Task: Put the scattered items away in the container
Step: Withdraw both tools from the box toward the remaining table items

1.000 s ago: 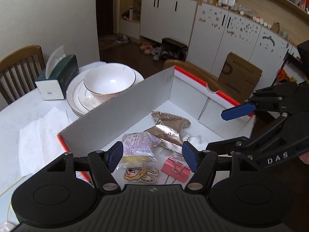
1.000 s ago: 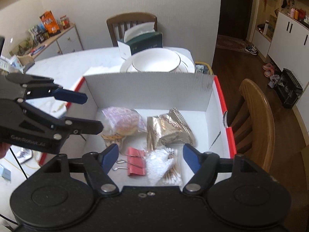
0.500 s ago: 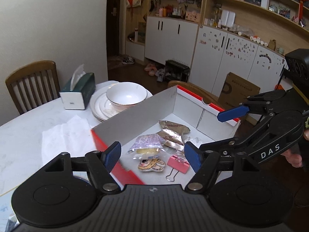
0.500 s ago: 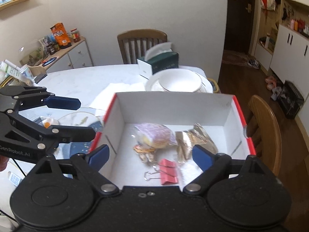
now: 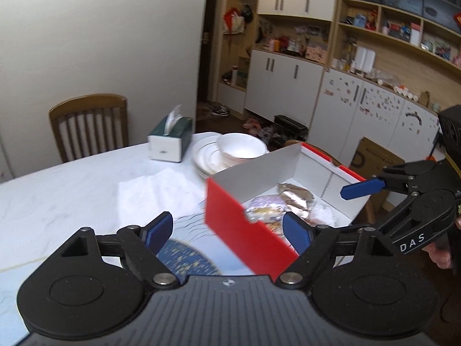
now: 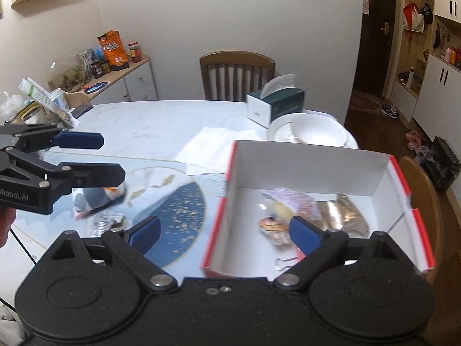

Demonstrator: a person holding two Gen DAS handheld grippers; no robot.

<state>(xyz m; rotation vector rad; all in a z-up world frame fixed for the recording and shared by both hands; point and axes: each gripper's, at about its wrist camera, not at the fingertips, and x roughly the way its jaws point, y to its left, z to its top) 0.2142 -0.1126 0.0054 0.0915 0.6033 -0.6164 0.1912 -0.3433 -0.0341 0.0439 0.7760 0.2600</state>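
Note:
The red and white box (image 5: 230, 219) (image 6: 311, 155) stands on the table's right end. Inside lie a wrapped bun (image 6: 291, 201) (image 5: 266, 206), gold snack packets (image 6: 345, 216) (image 5: 294, 194), a cartoon sticker (image 6: 272, 225) and a binder clip (image 6: 285, 262). My left gripper (image 5: 227, 232) is open and empty, above the table left of the box. My right gripper (image 6: 224, 232) is open and empty over the box's near left corner. A grey and orange soft item (image 6: 98, 196) and a crumpled silver wrapper (image 6: 105, 222) lie on the table to the left.
A blue round placemat (image 6: 178, 210) (image 5: 184, 262) lies beside the box. White napkin (image 5: 155, 193), green tissue box (image 5: 171, 138), stacked plates with a bowl (image 5: 230, 151) sit beyond. Wooden chairs (image 5: 89, 127) (image 6: 423, 201) stand at the table's far side and right end.
Both grippers have pulled up and back from inside the box and swung left. The box now shows from farther away, and its contents have not moved.

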